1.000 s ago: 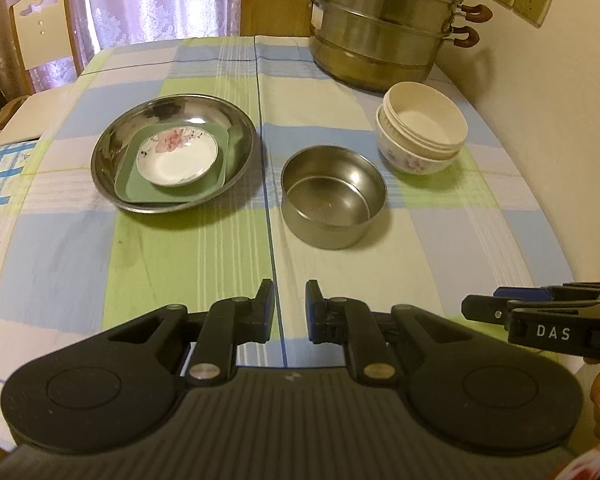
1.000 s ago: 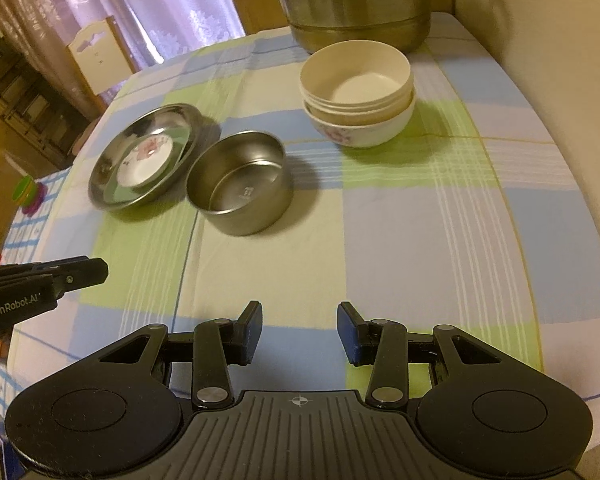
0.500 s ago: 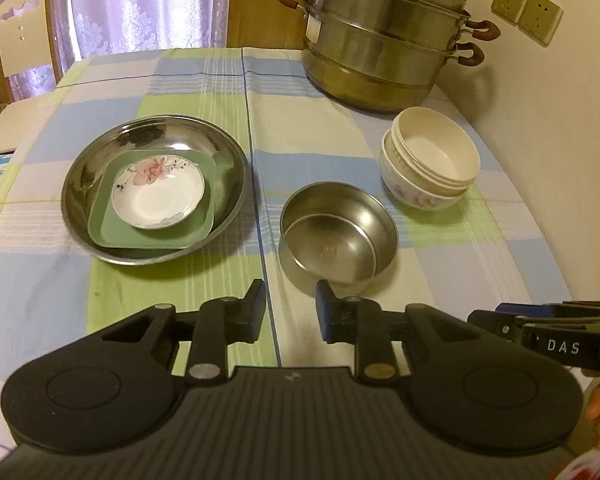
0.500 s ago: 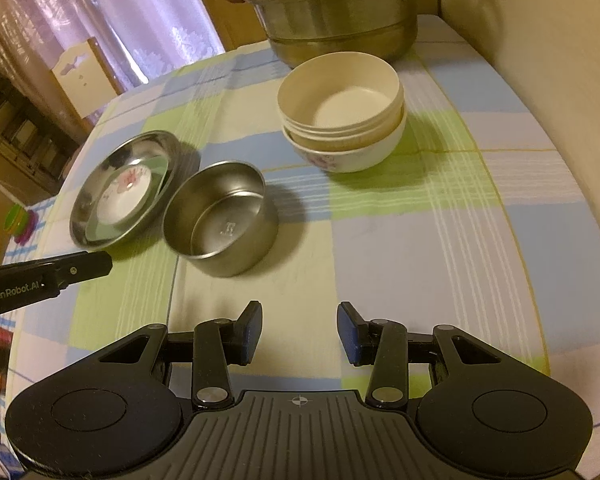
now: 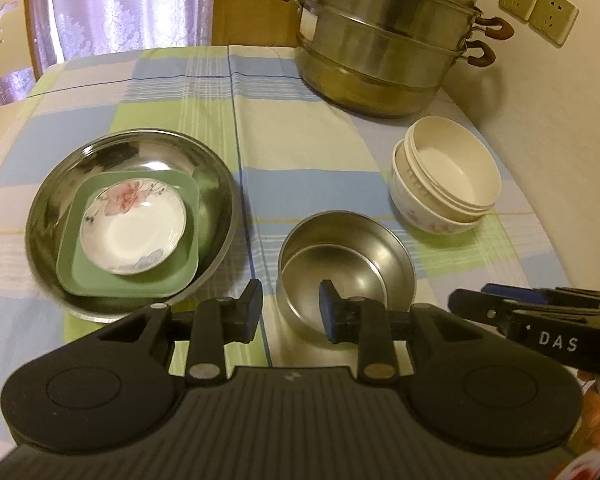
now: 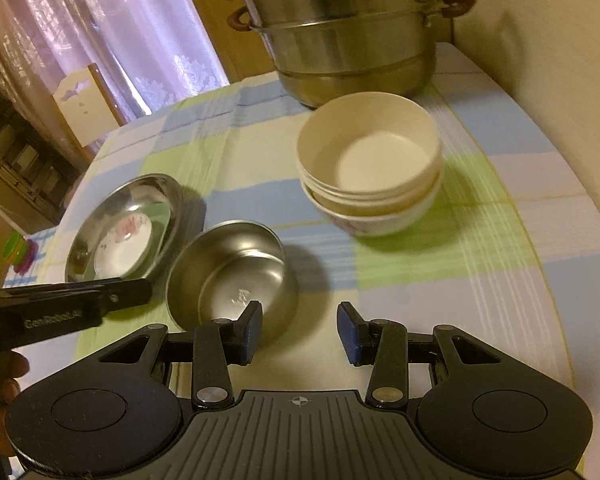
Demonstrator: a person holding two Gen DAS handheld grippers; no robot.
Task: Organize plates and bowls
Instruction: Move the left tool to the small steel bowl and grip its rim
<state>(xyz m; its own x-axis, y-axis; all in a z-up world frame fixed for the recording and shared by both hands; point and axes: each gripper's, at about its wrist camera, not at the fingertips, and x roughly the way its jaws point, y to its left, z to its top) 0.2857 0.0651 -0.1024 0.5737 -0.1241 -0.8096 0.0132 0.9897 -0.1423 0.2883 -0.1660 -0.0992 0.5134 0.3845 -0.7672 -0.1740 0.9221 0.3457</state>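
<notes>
A small steel bowl (image 5: 346, 264) stands on the checked tablecloth, right in front of my left gripper (image 5: 291, 312). Its jaws are opening; one fingertip is outside the bowl's left rim and the other is over its inside, with no pad pressing. My right gripper (image 6: 300, 326) is open, its left finger (image 6: 250, 330) in front of the steel bowl's (image 6: 228, 268) near wall. A large steel dish (image 5: 60, 200) holds a green square plate (image 5: 180, 280) and a floral saucer (image 5: 134, 226). Stacked cream bowls (image 5: 448, 176) sit at the right.
A tall steel steamer pot (image 5: 380, 40) stands at the back of the table by the wall (image 5: 560, 128). The wall runs close along the table's right edge. A chair (image 6: 84, 104) stands beyond the far left side.
Both grippers have moved forward and down toward the steel bowl, which now looks larger and nearer. The left jaws have spread from nearly shut to part open. The right jaws kept their gap.
</notes>
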